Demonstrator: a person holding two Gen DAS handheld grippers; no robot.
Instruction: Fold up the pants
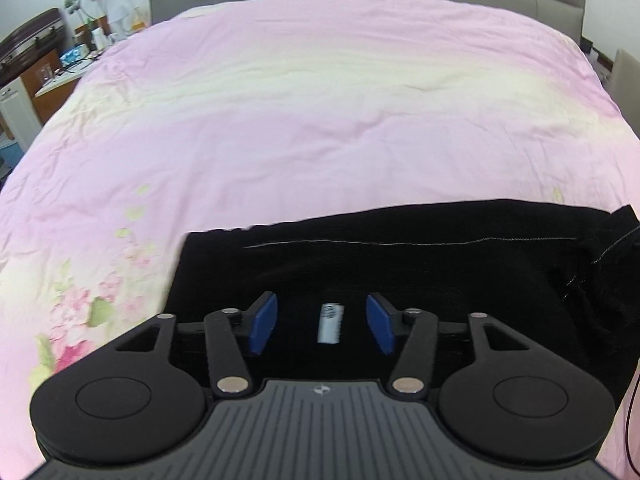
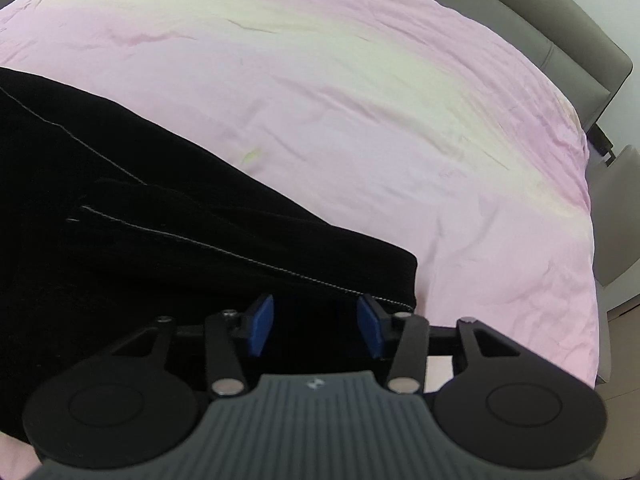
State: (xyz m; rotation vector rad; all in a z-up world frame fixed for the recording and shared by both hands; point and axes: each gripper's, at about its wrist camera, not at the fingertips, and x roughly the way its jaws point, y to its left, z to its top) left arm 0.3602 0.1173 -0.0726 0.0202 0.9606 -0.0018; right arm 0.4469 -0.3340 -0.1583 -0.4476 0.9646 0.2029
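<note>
The black fabric pants (image 1: pixel 400 272) run off the left-wrist picture at 3 o'clock and the right-wrist picture at 9 o'clock. The small white label (image 1: pixel 330 323) print is unreadable.

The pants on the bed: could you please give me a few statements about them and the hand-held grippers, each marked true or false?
1. The pants are black and lie on a pink bedcover. True.
2. The left hand-held gripper is clamped shut on the fabric. False: its blue pads stand apart over the pants, gripping nothing.
3. A small white label shows on the pants between the left gripper's pads. True.
4. The right hand-held gripper hangs over bare bedcover, far from the pants. False: it is above the pants' end, with open jaws.
5. Pale stitching runs along the pants. True.
</note>
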